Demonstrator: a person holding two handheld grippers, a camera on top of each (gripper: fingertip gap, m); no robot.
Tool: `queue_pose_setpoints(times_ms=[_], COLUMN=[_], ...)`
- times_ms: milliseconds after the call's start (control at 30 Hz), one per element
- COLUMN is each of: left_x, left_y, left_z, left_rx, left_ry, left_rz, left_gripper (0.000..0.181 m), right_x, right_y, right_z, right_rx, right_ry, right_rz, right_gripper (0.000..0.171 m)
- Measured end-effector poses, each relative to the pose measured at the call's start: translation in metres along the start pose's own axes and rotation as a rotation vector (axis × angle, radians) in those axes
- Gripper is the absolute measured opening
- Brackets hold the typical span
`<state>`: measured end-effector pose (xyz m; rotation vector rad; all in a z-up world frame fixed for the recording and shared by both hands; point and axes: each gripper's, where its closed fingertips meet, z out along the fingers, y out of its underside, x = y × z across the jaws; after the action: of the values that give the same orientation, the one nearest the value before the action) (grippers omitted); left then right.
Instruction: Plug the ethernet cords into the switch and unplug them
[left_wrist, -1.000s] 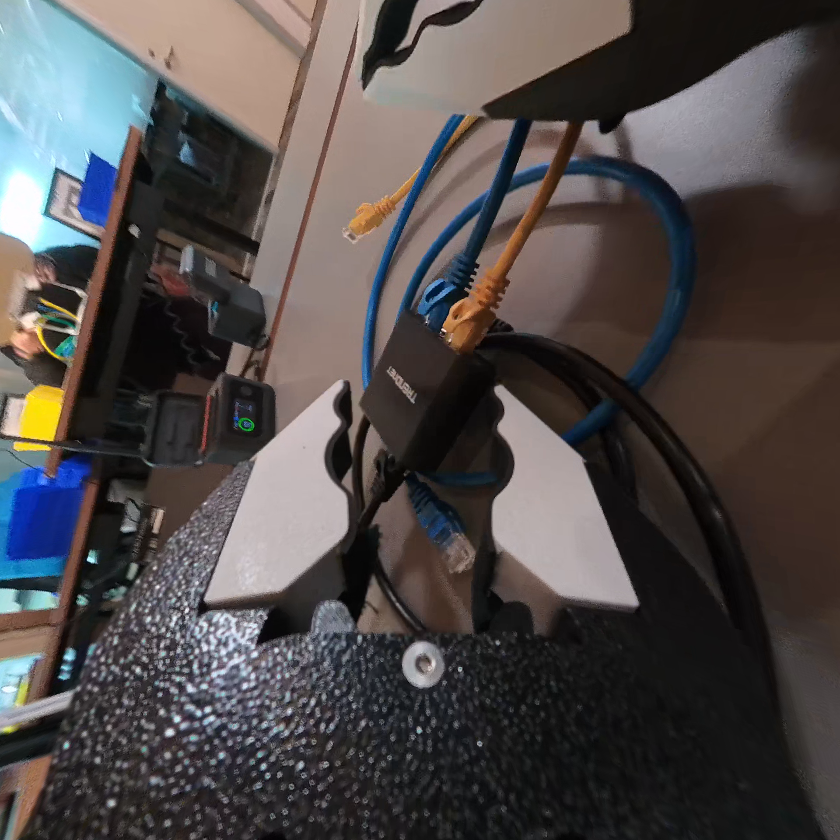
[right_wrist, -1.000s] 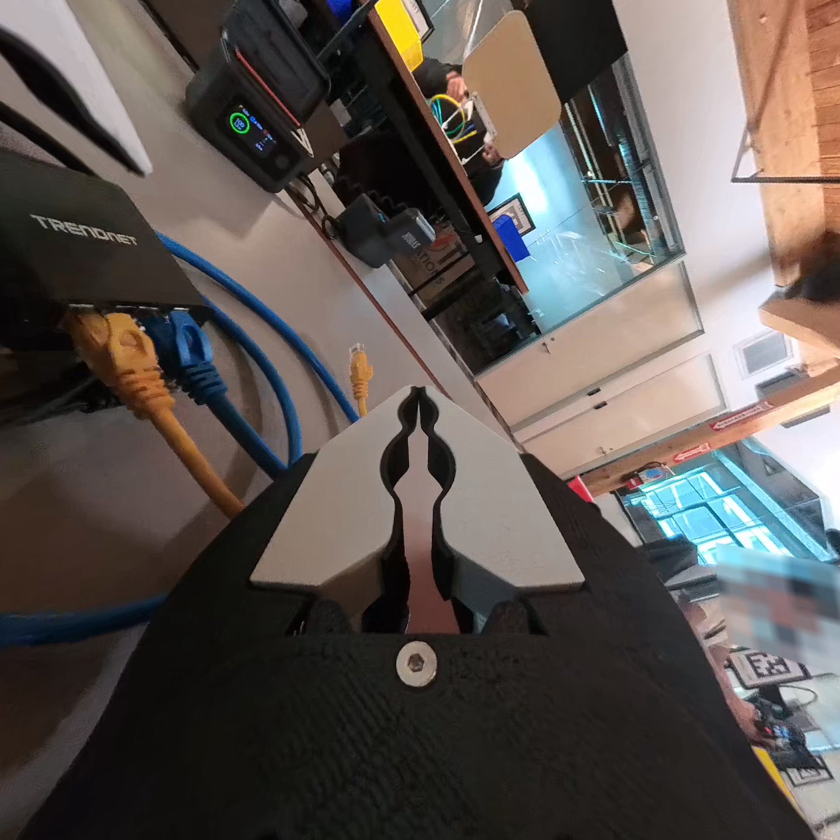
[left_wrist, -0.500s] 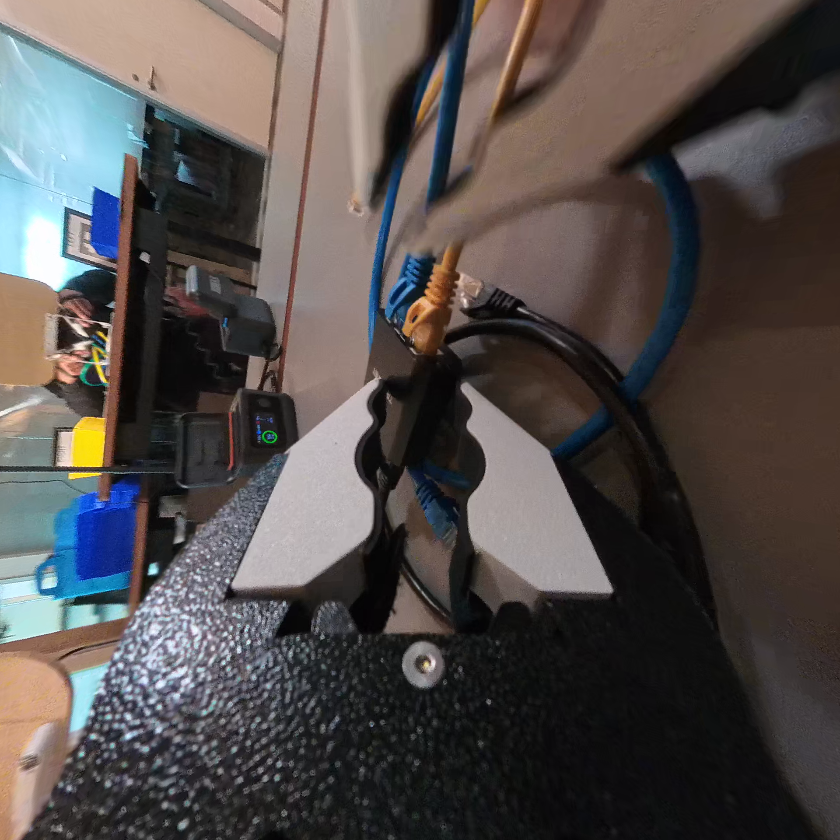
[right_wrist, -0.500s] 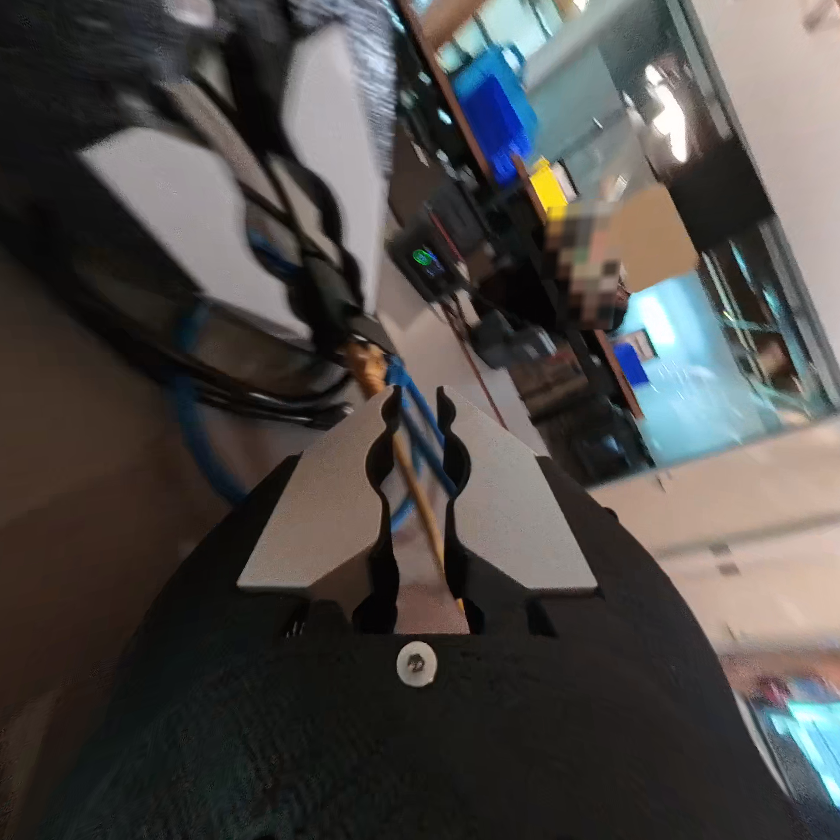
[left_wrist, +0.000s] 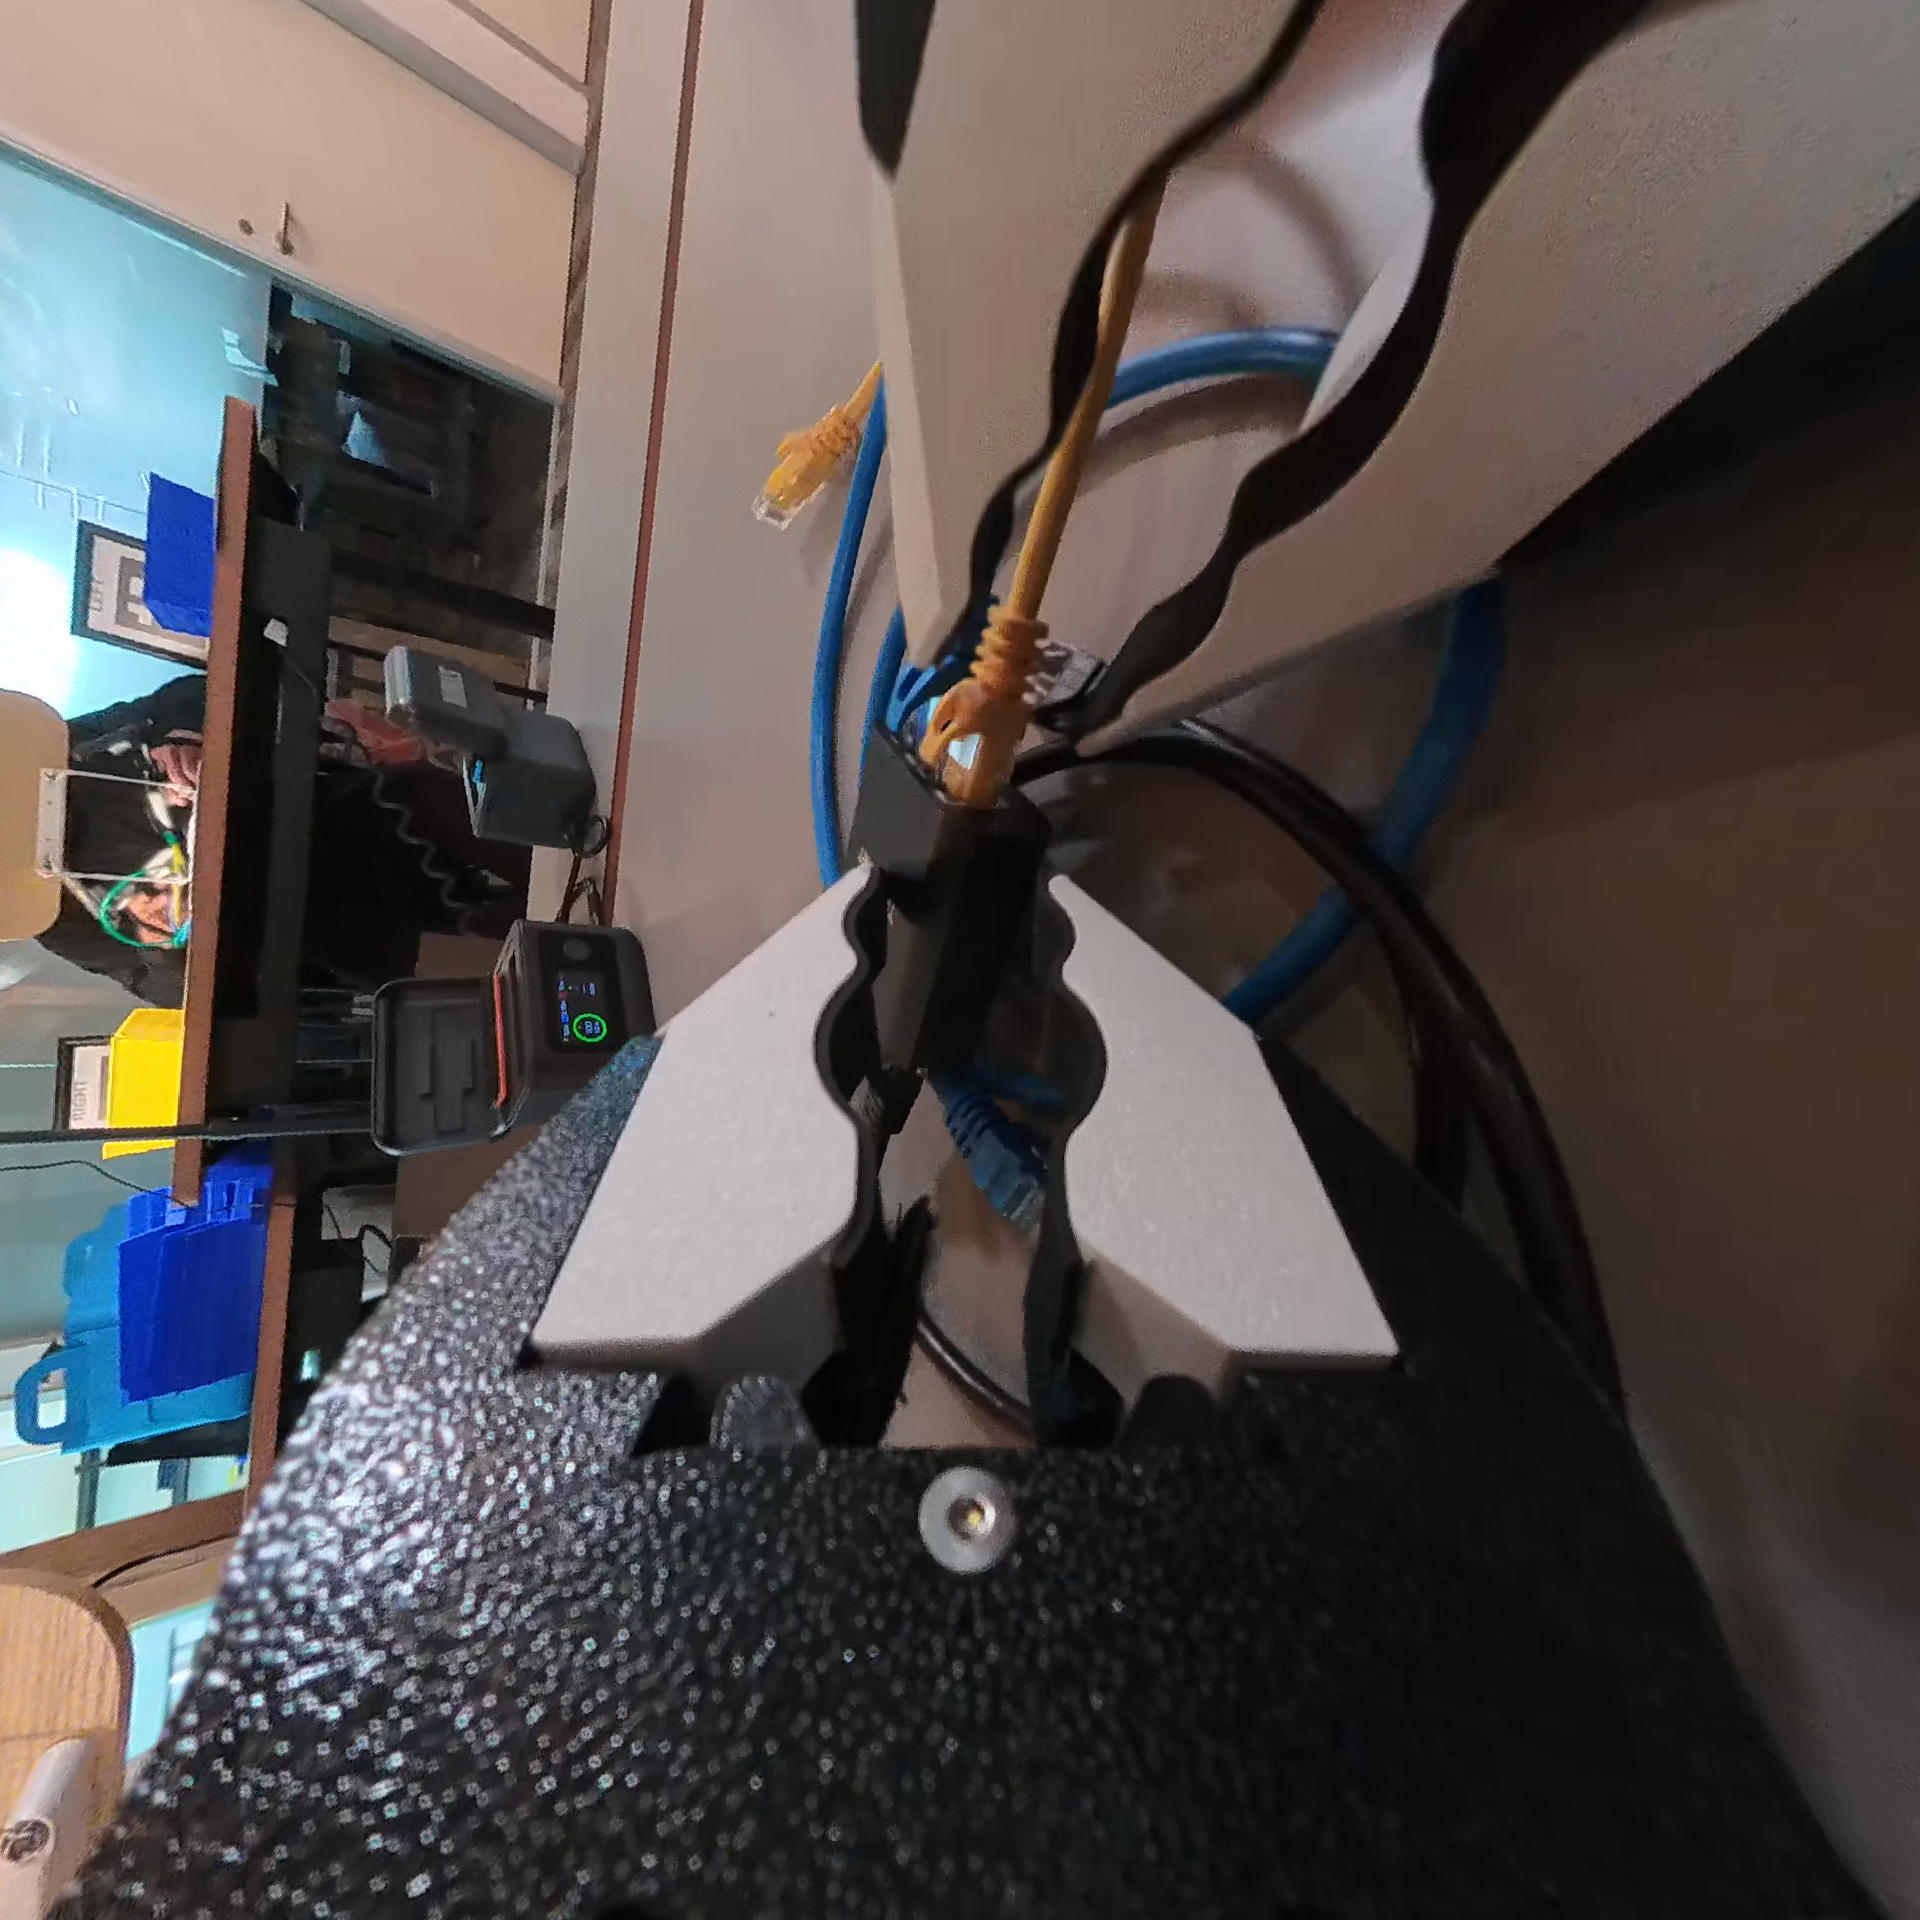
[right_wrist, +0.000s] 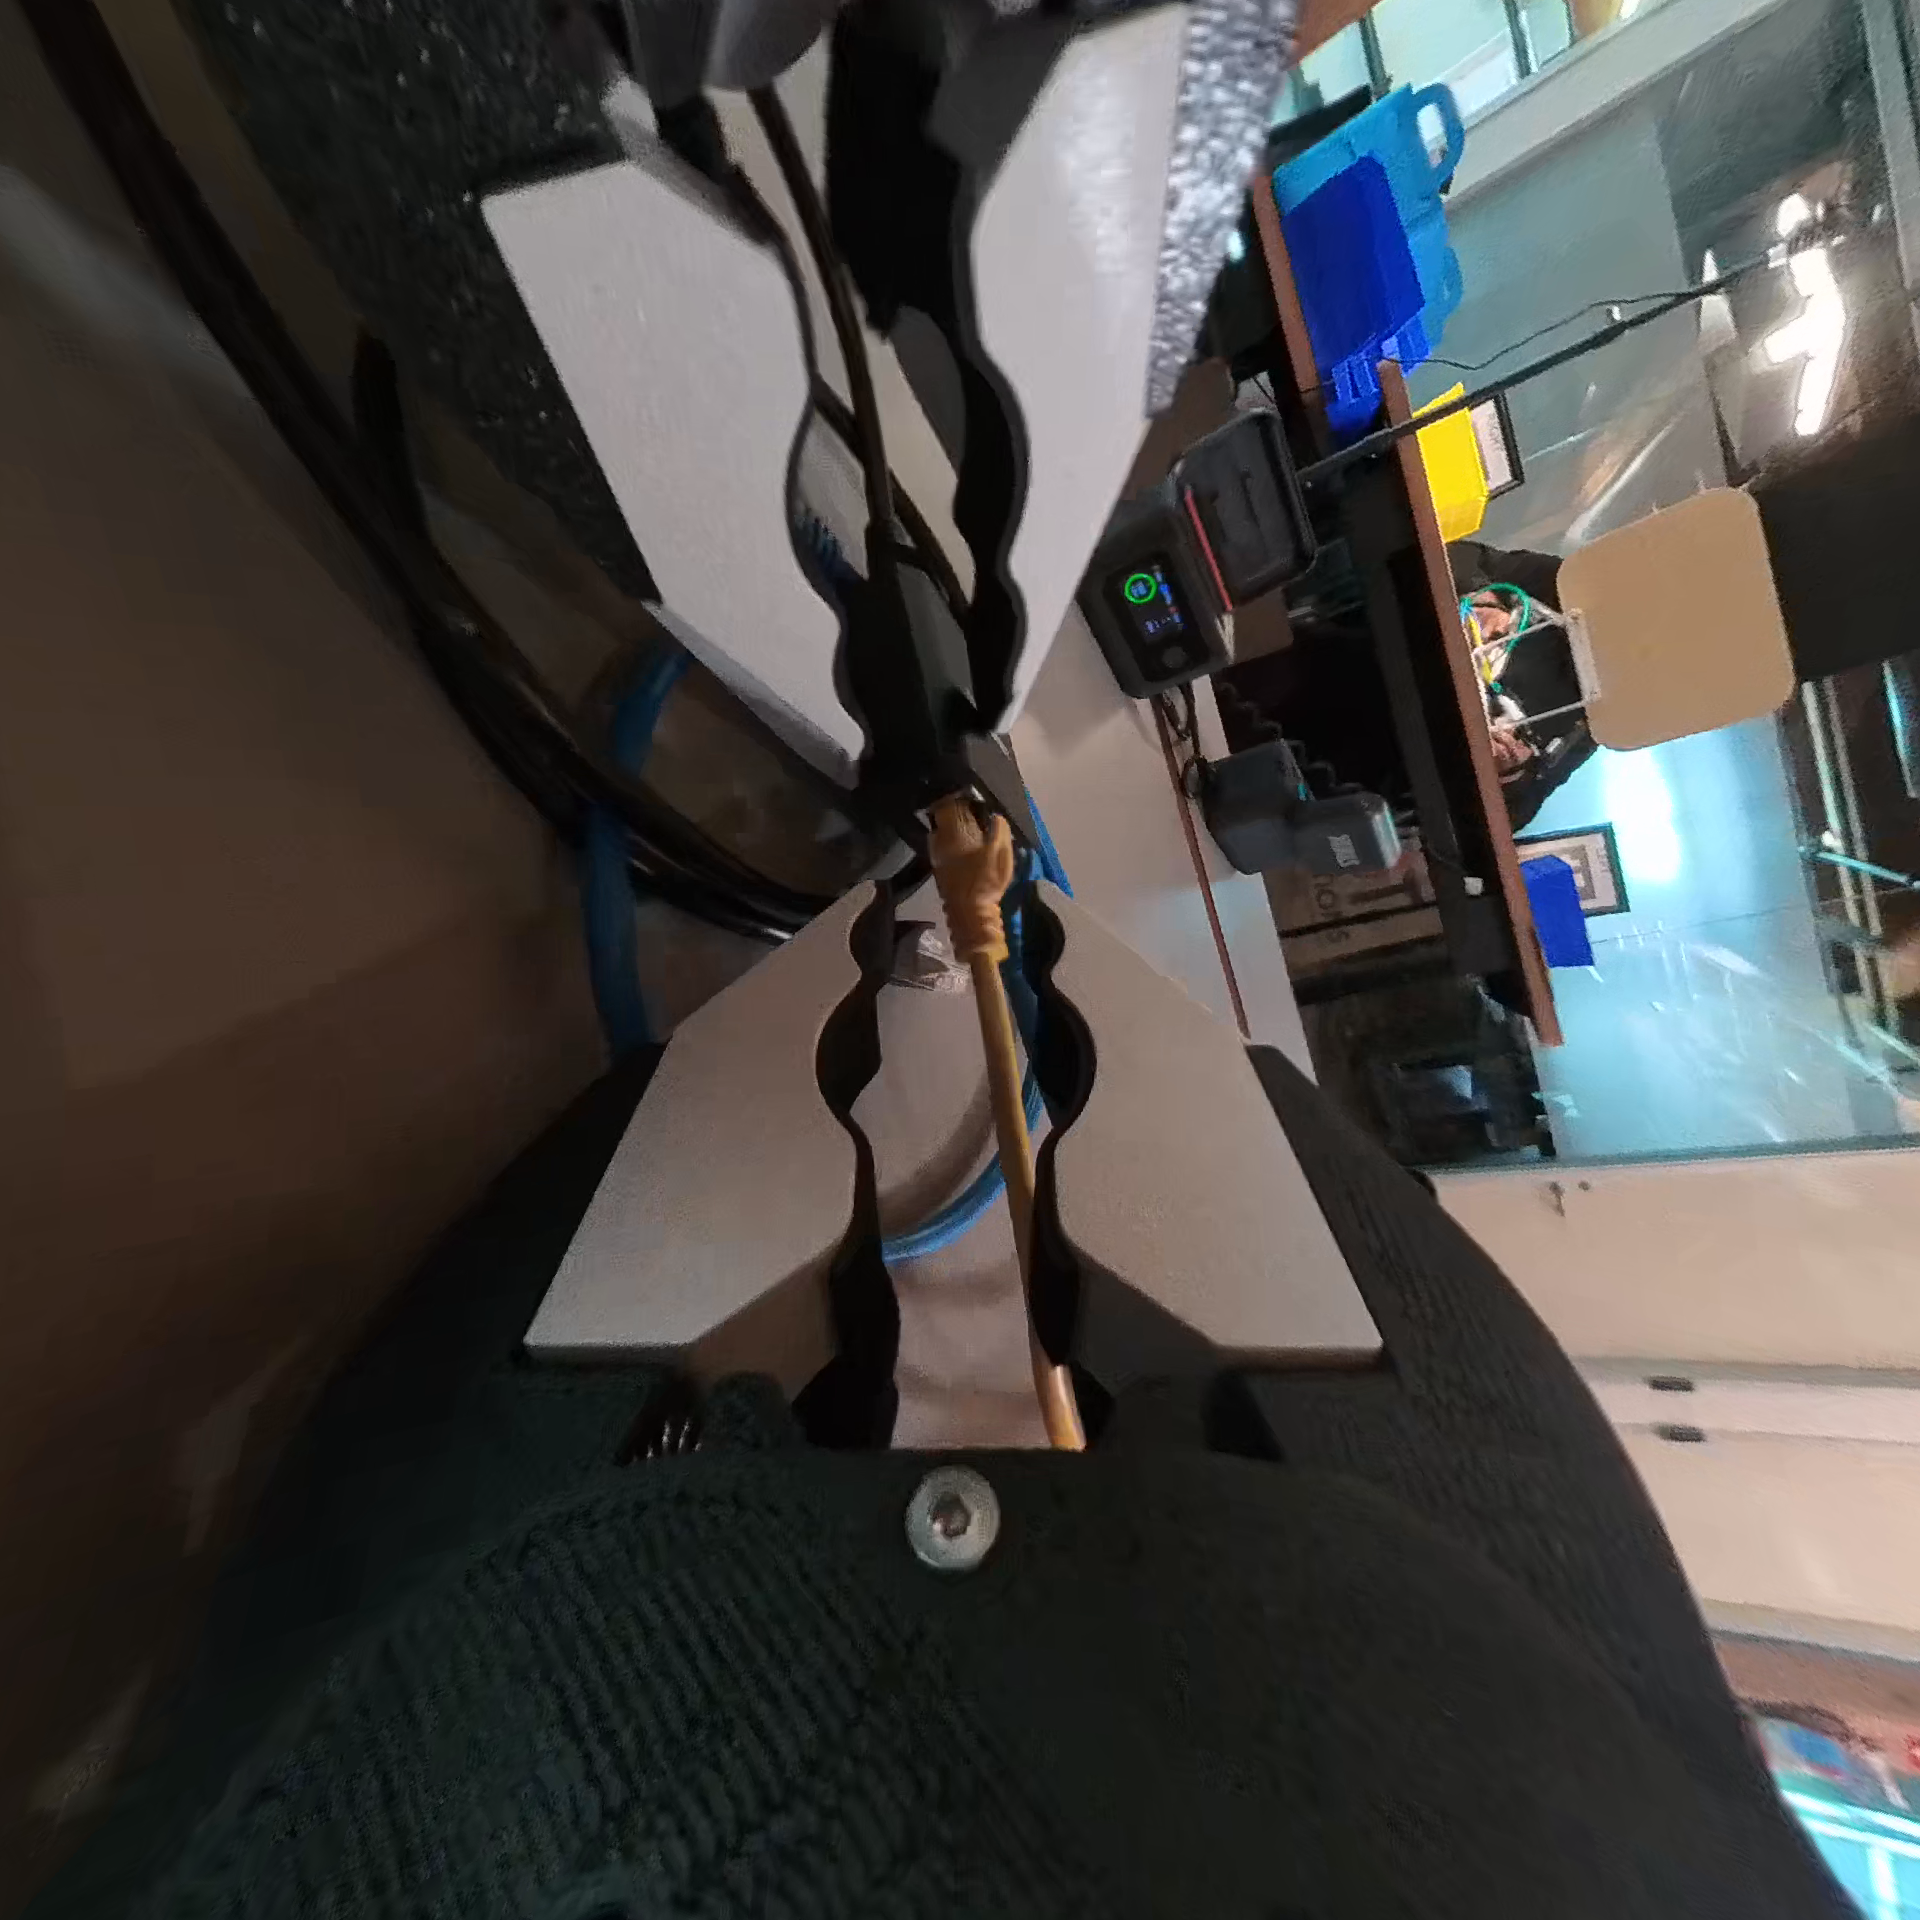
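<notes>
A small black switch (left_wrist: 940, 821) stands on edge, gripped between the fingers of my left gripper (left_wrist: 956, 894). An orange cord's plug (left_wrist: 971, 727) sits in one of its ports, with a blue cord (left_wrist: 904, 686) plugged in beside it. My right gripper (right_wrist: 961, 899) is open. Its fingers straddle the orange cord (right_wrist: 1003, 1091) just behind the plug (right_wrist: 966, 862) without pinching it. It faces the left gripper (right_wrist: 930, 743) and the switch (right_wrist: 914, 665). The right gripper (left_wrist: 1023, 675) fills the top of the left wrist view.
A loose orange plug (left_wrist: 816, 457), a loose blue plug (left_wrist: 997, 1143) and a thick black cable (left_wrist: 1455, 987) lie on the grey surface around the switch. A black power unit with a lit display (left_wrist: 561, 1008), a dark adapter (left_wrist: 520, 758) and blue bins (left_wrist: 177, 1320) stand farther off. Both grippers' tips are close together, under 4 cm apart.
My left gripper has closed on the switch and turned it on edge. My right gripper has swung round to face the switch, opened, and come around the orange cord.
</notes>
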<state>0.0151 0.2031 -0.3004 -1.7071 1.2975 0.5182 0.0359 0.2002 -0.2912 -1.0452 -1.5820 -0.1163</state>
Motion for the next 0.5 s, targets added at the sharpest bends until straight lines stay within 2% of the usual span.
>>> queue_pose_setpoints(times_ms=[300,333,467,500], left_x=[0.0042,0.0045,0.0023,-0.0025], left_y=[-0.0063,-0.0061,-0.0100,-0.0103], left_z=[-0.0029,-0.0028,-0.0071,-0.0088], left_rx=[0.034,0.034,0.096,0.104], left_ry=[0.027,0.029,0.000,-0.045], left_rz=[-0.026,-0.025,0.012,0.047], left_gripper=[0.025,0.025,0.025,0.033], right_x=[-0.0002,0.0007,0.0030,0.0027], right_y=[-0.0042,-0.0042,-0.0055,-0.0048], right_z=[0.0037,0.0035,-0.0001,-0.0003], right_rx=[0.006,0.004,0.019,0.016], right_ry=[0.038,0.042,0.023,0.016], right_rz=[-0.089,-0.091,-0.043,-0.032], right_gripper=[0.019,0.014,0.013,0.013])
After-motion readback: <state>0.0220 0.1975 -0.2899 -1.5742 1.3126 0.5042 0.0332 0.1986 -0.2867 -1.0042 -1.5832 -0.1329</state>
